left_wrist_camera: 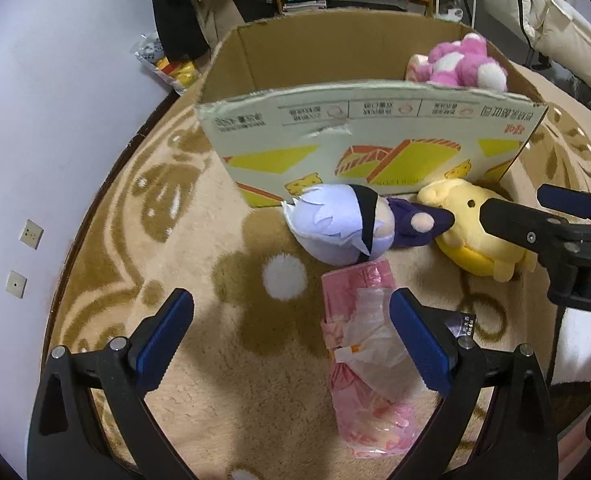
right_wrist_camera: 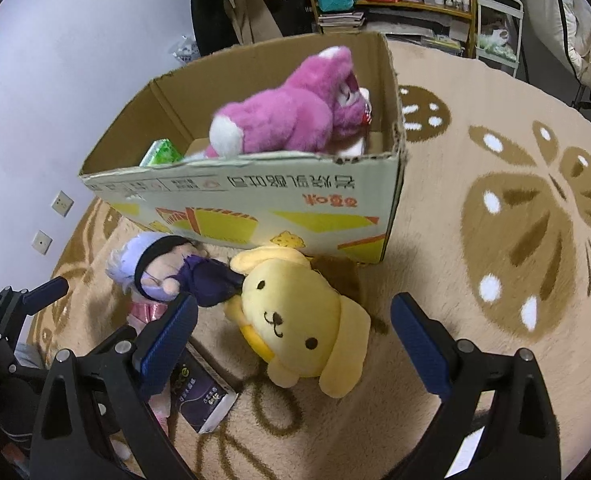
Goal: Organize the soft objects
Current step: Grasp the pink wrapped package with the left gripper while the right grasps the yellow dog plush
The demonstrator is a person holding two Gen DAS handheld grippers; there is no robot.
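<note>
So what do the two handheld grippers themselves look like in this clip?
Both are matte black plastic frames with silver pivot screws, each ending in two fingers faced with ribbed blue pads. The left gripper and right gripper look identical. White lettering shows on the right one's body, seen from the left wrist. No cables are visible.

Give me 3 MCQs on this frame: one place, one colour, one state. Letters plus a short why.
1. Where is the pink plush bear?
A. on the carpet
B. inside the cardboard box
C. between the left fingers

2. What colour is the dog plush on the carpet?
A. yellow
B. green
C. pink

3. What state is the right gripper in?
A. shut on the dog plush
B. shut on nothing
C. open, over the dog plush

Key: B, the bear lies above the box rim, inside its walls; A, its head and ears are yellow; C, the blue-padded fingers stand wide apart either side of the plush, not touching it.
</note>
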